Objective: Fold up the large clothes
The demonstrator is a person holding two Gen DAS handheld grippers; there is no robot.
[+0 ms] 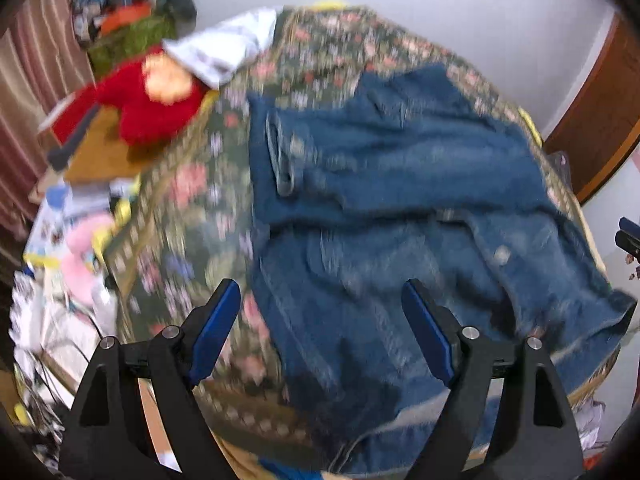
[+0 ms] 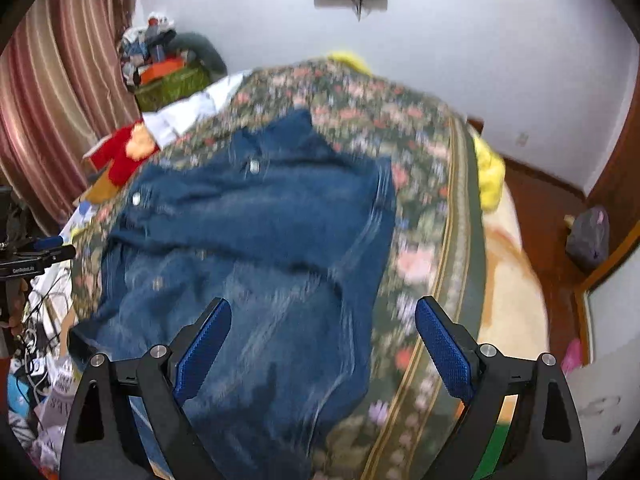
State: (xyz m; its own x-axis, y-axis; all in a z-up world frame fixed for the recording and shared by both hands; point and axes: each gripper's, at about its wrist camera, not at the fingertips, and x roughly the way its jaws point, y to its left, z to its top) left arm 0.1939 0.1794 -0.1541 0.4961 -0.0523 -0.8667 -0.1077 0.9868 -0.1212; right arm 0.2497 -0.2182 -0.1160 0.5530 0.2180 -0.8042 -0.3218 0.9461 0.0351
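Note:
A large blue denim garment (image 1: 400,208) lies spread and partly folded on a floral bedspread (image 1: 192,208). It also shows in the right wrist view (image 2: 256,240), on the same bedspread (image 2: 424,240). My left gripper (image 1: 322,320) is open and empty, above the garment's near left part. My right gripper (image 2: 323,336) is open and empty, above the garment's near right edge. Both views are motion-blurred. The left gripper's body shows at the far left of the right wrist view (image 2: 28,258).
A red plush toy (image 1: 148,96) and a white cloth (image 1: 228,44) lie at the bed's far left. Clutter, cables and papers (image 1: 60,280) crowd the floor on the left. A yellow cloth (image 2: 490,176) hangs off the bed's right side. A dark bag (image 2: 588,236) sits by the wooden door frame.

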